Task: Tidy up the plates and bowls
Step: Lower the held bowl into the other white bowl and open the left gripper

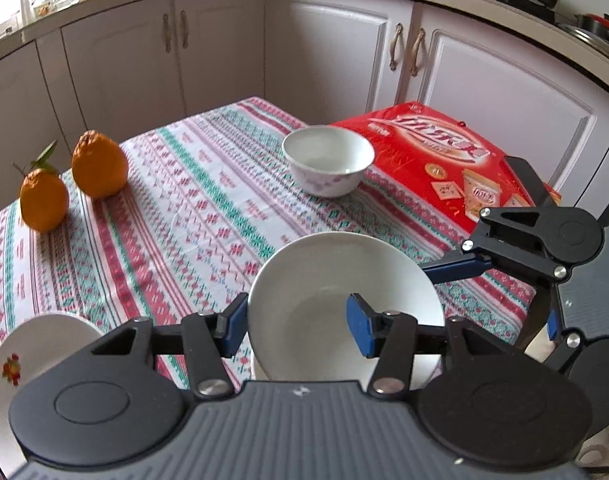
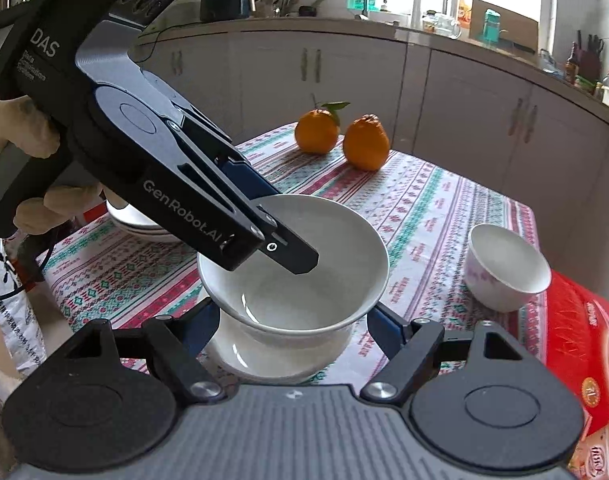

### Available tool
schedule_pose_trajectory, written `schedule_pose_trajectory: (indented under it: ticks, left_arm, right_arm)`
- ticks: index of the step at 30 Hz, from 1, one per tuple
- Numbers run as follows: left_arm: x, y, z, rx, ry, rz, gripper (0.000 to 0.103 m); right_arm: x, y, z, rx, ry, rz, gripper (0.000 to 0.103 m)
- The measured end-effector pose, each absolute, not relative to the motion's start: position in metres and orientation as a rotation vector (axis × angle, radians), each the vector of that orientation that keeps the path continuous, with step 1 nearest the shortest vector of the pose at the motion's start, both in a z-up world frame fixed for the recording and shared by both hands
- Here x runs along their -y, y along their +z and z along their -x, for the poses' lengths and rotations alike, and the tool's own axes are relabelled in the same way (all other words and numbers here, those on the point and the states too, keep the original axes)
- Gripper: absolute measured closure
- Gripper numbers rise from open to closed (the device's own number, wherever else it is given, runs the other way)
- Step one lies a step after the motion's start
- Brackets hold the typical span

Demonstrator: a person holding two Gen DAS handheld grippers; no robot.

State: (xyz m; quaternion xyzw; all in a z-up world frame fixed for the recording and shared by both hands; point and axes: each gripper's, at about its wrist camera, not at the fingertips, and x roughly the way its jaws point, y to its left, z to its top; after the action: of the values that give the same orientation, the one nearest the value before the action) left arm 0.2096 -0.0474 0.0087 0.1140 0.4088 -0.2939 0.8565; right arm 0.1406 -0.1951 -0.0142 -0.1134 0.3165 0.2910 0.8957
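Nesting bowls, roughly midway by the look of it. Left tool (image 1: pixel 298 328) reaching over a plain white bowl (image 2: pixel 292 264), fingers spread apart at its rim, not clamping. Bowl sitting inside another bowl (image 2: pixel 280 356) on the desk (image 1: pixel 192 208). Right tool (image 2: pixel 292 332) flanking that lower bowl, jaws apart. Still waiting: patterned bowl (image 1: pixel 328 160) beside the red box (image 1: pixel 444 160), and the plates (image 2: pixel 140 224) stacked well apart. Oranges (image 1: pixel 100 164) lying untouched.

The bench (image 1: pixel 208 216) wears a striped patterned cloth. Two oranges (image 1: pixel 100 164) sit at its far left corner, a floral bowl (image 1: pixel 328 160) near the far edge beside a red box (image 1: pixel 432 160), plates (image 2: pixel 140 224) stacked at the near left corner.
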Motion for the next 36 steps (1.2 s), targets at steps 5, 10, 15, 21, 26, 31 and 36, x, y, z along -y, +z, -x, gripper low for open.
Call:
schedule_pose_trajectory:
  ticks: [5,10,15,21,26,31,36]
  left_arm:
    - [0.043,0.001,-0.207,-0.879,-0.608,-0.236,0.052]
    - [0.041,-0.005,-0.207,-0.894,-0.608,-0.228,0.052]
    - [0.042,-0.009,-0.207,-0.904,-0.616,-0.227,0.052]
    - [0.043,-0.012,-0.207,-0.904,-0.617,-0.223,0.052]
    - [0.041,-0.015,-0.206,-0.902,-0.615,-0.214,0.052]
    - [0.039,-0.016,-0.206,-0.895,-0.610,-0.206,0.048]
    - [0.036,-0.012,-0.205,-0.885,-0.606,-0.209,0.031]
  right_arm:
    - [0.193,-0.021,-0.143,-0.694,0.625,0.222,0.019]
    - [0.191,-0.026,-0.144,-0.710,0.631,0.227,0.019]
    - [0.193,-0.030,-0.144,-0.727,0.635,0.224,0.019]
    - [0.194,-0.032,-0.144,-0.734,0.634,0.223,0.019]
    - [0.194,-0.031,-0.144,-0.731,0.636,0.221,0.019]
    - [0.193,-0.032,-0.144,-0.732,0.631,0.229,0.018]
    - [0.200,-0.024,-0.140,-0.692,0.638,0.184,0.000]
